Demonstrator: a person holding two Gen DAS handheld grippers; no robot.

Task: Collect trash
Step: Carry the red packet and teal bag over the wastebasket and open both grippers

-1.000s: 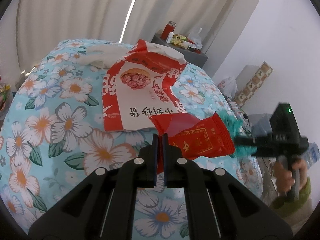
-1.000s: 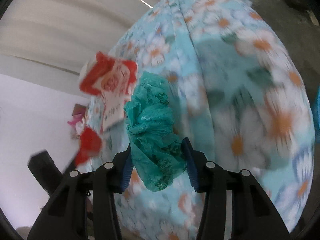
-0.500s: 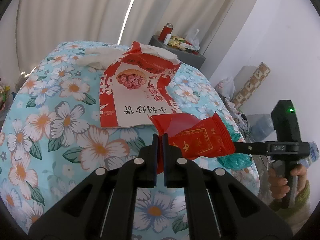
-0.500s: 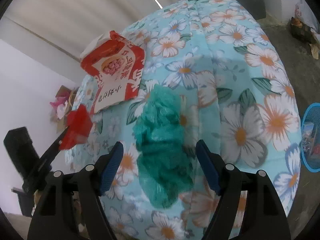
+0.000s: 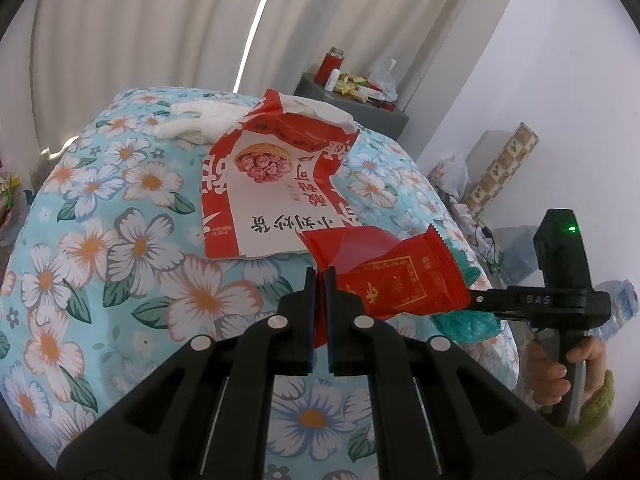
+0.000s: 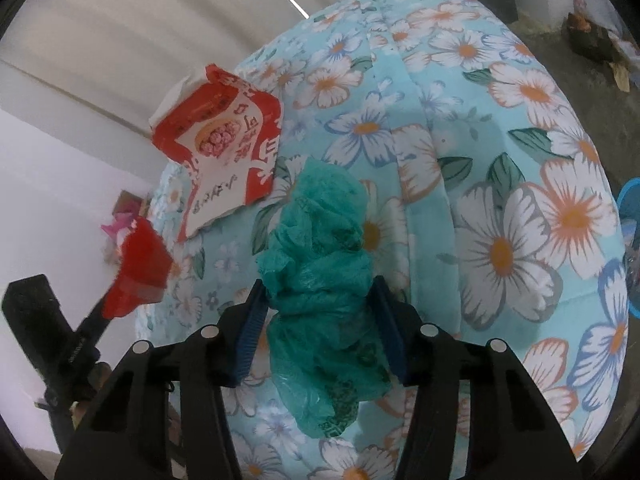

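My left gripper [image 5: 320,280] is shut on a small red snack wrapper [image 5: 384,276] and holds it above the floral bedspread [image 5: 120,248]; the wrapper also shows in the right wrist view [image 6: 140,268]. A large red and white snack bag [image 5: 272,192] lies flat on the bed beyond it, also in the right wrist view [image 6: 224,144]. My right gripper [image 6: 320,316] has its jaws around a crumpled teal plastic bag [image 6: 320,280], pads against its sides. The teal bag shows at the bed's right edge in the left wrist view [image 5: 464,324].
A white cloth [image 5: 200,124] lies at the bed's far end. A grey nightstand [image 5: 352,108] with a red bottle and clutter stands behind. A blue basket [image 6: 628,248] sits on the floor at the right. Curtains hang behind the bed.
My right gripper opened wide half a second ago, and has now closed in on the teal bag again. My left gripper keeps the red wrapper, nearly still.
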